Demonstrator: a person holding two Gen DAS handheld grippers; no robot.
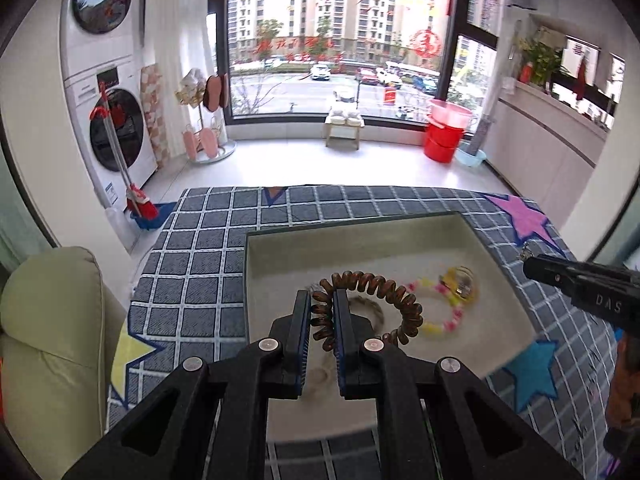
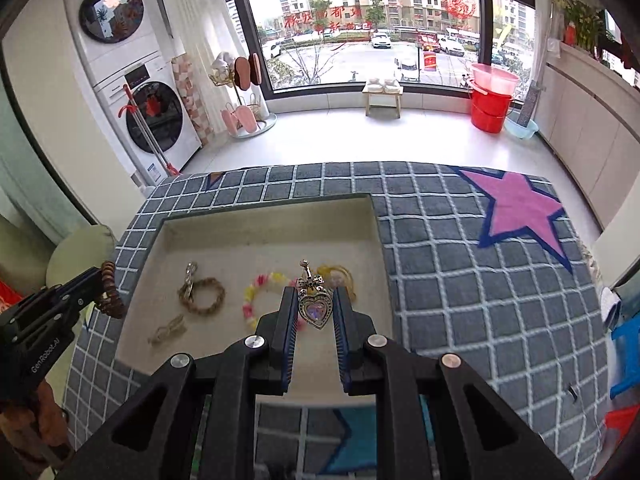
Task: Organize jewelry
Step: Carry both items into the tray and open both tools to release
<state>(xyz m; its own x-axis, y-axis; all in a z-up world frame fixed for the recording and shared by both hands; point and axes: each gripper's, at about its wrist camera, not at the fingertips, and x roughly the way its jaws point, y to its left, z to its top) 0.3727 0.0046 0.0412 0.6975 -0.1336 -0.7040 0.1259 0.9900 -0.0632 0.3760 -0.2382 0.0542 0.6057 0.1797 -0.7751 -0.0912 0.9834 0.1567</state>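
Tabletop covered by a grey-blue grid-pattern cloth with a pink star at the far right and, seen from the left wrist, a blue star and a yellow star nearer in.

Beige shallow tray sits on the cloth, roughly centred, open side up. A cream armchair stands beside the tabletop's left edge.

Left gripper – jaws closed on a brown spiral hair tie; one side of the coil is pinched between the pads, the rest of the loop hangs free to the right, held above the tray. From the right wrist the same gripper shows at the tray's left rim.

Right gripper – jaws closed on a silver heart pendant with a small bow and clasp standing up above the heart; it is held up over the tray's near right part.

Lying on the tray floor, largest first:
- braided tan bracelet with a metal clasp, left of centre
- pastel pink-and-yellow bead bracelet, centre
- yellow ring-shaped piece just right of the bead bracelet, partly hidden behind the pendant; kind not clear
- small pale hair clip, near left corner, blurred
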